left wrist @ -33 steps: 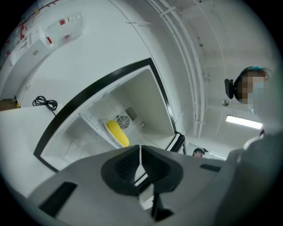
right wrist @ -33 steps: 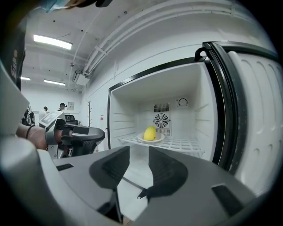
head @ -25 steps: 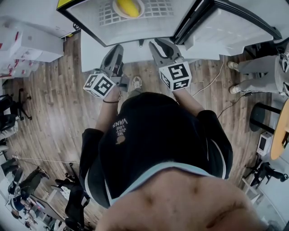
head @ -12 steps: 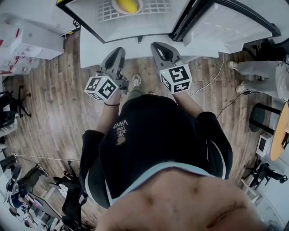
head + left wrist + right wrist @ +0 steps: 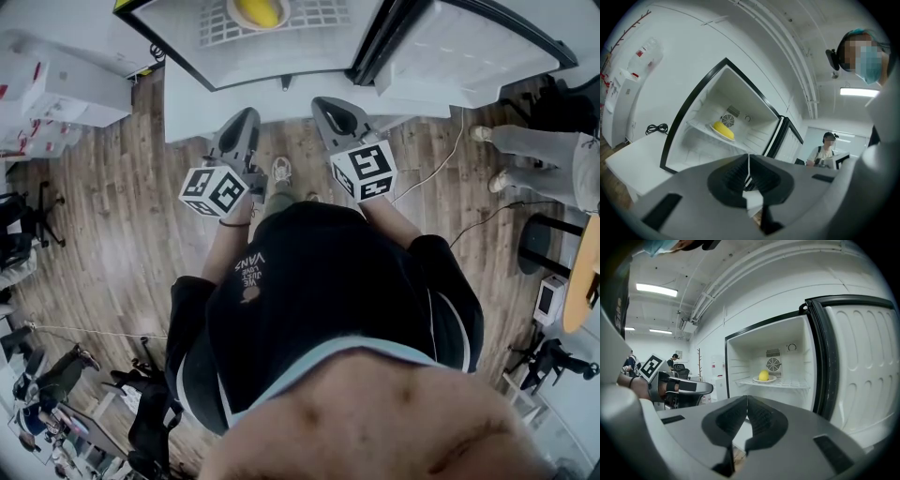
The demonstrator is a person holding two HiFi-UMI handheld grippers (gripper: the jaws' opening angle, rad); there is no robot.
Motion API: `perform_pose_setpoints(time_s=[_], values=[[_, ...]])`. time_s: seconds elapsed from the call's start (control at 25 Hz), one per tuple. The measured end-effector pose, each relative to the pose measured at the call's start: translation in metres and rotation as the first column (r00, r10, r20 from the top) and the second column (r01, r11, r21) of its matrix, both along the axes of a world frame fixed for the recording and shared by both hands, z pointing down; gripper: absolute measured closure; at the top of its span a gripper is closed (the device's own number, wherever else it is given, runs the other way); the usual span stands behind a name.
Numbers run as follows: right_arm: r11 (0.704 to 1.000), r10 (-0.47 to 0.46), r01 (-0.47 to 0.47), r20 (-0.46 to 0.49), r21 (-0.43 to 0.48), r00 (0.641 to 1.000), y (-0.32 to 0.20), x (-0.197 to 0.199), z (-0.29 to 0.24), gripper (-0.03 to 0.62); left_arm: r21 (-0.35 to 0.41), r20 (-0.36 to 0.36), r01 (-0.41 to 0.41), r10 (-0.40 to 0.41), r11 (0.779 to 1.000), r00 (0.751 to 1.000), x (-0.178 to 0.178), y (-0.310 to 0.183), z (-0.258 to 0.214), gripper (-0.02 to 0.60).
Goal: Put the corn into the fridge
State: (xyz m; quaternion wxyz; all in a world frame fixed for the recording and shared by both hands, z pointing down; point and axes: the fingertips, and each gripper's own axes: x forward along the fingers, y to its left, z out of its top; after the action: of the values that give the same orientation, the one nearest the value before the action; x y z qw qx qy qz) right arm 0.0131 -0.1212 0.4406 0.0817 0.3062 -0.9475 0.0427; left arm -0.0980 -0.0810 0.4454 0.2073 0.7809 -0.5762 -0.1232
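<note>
Both grippers have drawn back from the fridge [image 5: 740, 362], the left gripper [image 5: 749, 161] closed and empty, the right gripper [image 5: 746, 401] with jaws just closing on nothing; the corn [image 5: 763, 375] lies on its plate [image 5: 769, 379] on the shelf [image 5: 792, 384], clear of its side edges, so seemingly only the open door [image 5: 862, 371] remains.

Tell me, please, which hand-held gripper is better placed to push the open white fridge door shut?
Probably the right: the right hand-held gripper, its jaws just closed on nothing, is nearer the white fridge door, open on that side; the left hand-held gripper, also shut, is farther.
</note>
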Motion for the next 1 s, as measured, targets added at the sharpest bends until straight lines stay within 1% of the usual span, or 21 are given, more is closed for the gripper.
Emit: perform_pose_setpoints(time_s=[0.32,0.48,0.76,1.0], values=[[1.0,-0.009,0.009,-0.005,-0.005,1.0,0.007,0.004,0.002,0.582,-0.013,0.004,-0.025,0.025,1.0,1.0,0.011,0.006,0.004,0.558],[1.0,-0.013,0.012,-0.011,-0.012,1.0,0.01,0.006,0.006,0.582,-0.019,0.005,-0.022,0.022,1.0,1.0,0.011,0.008,0.006,0.558],[1.0,-0.006,0.005,-0.028,-0.029,1.0,0.014,0.01,0.015,0.582,-0.034,-0.016,-0.011,0.011,0.999,1.0,0.01,0.014,0.012,0.558],[1.0,-0.012,0.011,-0.04,-0.018,0.999,0.017,0.009,0.017,0.582,-0.042,-0.018,0.004,-0.005,0.999,1.0,0.008,0.016,0.015,0.558]])
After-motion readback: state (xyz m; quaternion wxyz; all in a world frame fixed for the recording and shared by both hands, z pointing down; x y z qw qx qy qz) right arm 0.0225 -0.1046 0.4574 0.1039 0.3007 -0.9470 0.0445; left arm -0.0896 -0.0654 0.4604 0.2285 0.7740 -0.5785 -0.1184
